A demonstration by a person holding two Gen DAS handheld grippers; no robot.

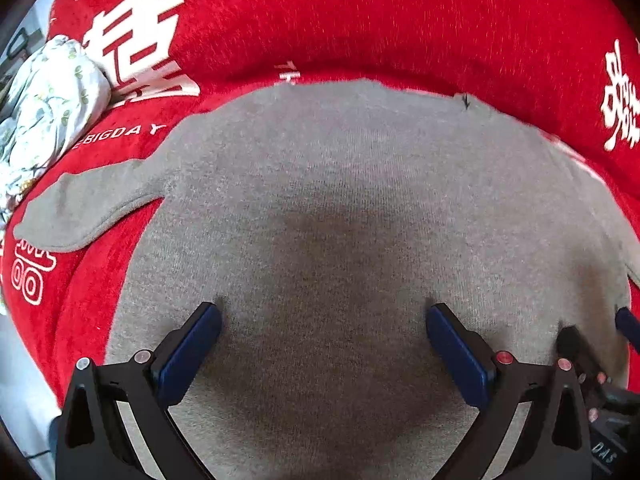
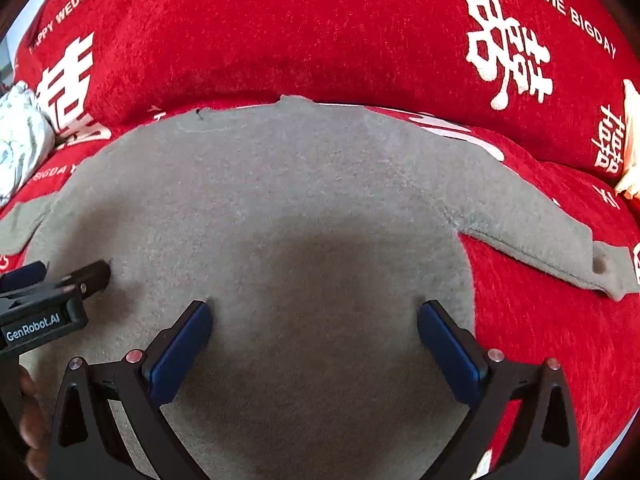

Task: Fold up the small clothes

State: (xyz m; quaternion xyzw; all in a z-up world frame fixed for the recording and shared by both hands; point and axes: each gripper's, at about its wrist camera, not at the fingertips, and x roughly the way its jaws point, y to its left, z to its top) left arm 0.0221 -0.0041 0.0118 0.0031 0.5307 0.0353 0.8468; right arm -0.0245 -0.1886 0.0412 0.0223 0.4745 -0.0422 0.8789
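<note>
Two claws were all you had over the grey top (image 1: 340,208), which lay spread flat on the red cover (image 1: 360,20) and filled most of both views. Around it you had little to contend with: a crumpled floral cloth (image 1: 44,108) sat at the far left, well apart from the body but near the left sleeve (image 1: 84,208), and a pale object (image 2: 630,140) showed at the far right edge, too cropped to identify. Nothing lay on the top itself.

Your left claw (image 1: 322,344) was spread wide, its blue pads (image 1: 192,352) low over the near middle of the top and gripping nothing; whether the tips touched the cloth, the views did not tell. Your right claw (image 2: 314,340) stood equally wide apart over the top's right half, also empty, just beside the left one.

That top was a soft, finely ribbed knit, its far hem slightly uneven, with a small dark mark (image 1: 465,101) near that edge. Its right sleeve (image 2: 560,240) stretched out flat toward the right. The cover was plush and fuzzy, printed with white characters and lettering.
</note>
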